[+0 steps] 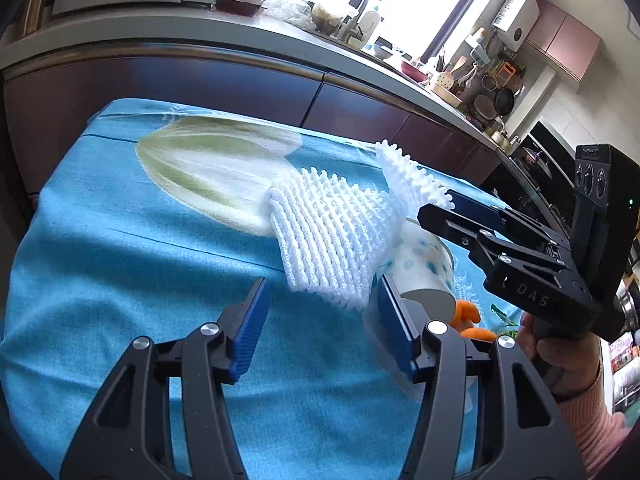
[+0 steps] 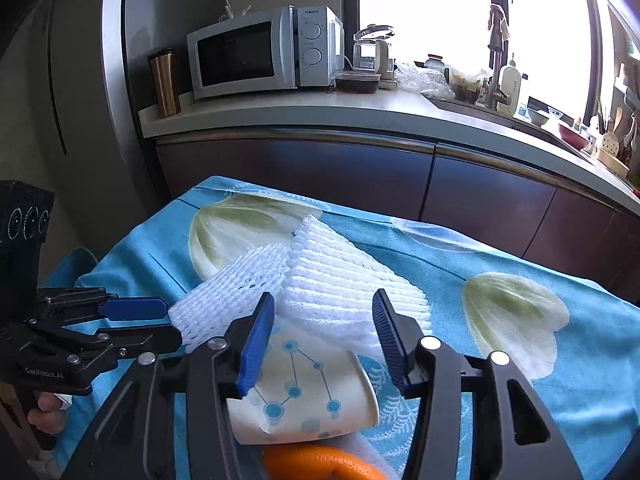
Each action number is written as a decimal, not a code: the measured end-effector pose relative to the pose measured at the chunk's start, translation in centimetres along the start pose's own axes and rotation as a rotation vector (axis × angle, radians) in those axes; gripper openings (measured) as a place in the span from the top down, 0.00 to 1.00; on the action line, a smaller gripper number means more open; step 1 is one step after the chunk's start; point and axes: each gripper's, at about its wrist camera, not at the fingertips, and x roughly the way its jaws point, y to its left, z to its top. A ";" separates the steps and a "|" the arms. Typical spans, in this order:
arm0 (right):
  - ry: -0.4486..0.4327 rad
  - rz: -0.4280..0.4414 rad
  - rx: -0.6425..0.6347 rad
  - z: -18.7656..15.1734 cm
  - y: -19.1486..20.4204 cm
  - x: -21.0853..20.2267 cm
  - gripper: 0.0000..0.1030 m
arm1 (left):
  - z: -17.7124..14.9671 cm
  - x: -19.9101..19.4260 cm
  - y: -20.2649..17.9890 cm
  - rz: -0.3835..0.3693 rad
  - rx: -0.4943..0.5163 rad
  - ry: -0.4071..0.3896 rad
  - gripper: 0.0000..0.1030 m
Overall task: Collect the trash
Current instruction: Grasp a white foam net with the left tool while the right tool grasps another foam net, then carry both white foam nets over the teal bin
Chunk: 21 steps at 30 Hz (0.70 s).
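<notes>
On the blue-clothed surface (image 2: 520,256), the white foam netting (image 1: 332,236) lies draped over a tipped paper cup (image 2: 304,384), just ahead of both claws. The left claw (image 1: 320,324) is half open and empty; the right claw (image 2: 324,344), nearer, is half open with nothing gripped.

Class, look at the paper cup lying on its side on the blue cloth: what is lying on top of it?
White foam netting drapes over the paper cup, covering its far end. Orange peel shows beside the cup.
</notes>
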 end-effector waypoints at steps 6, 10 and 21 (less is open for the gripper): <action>-0.005 -0.001 0.017 -0.3 -0.4 -0.1 0.80 | 0.3 1.3 0.0 -0.023 -0.017 0.023 0.73; -0.030 -0.005 0.030 -0.3 -0.8 -0.9 0.88 | 0.1 1.2 -0.1 -0.029 -0.012 0.012 0.83; -0.140 0.031 0.049 0.5 -0.8 -4.5 0.88 | -0.6 -2.3 -1.2 0.004 0.040 -0.070 0.89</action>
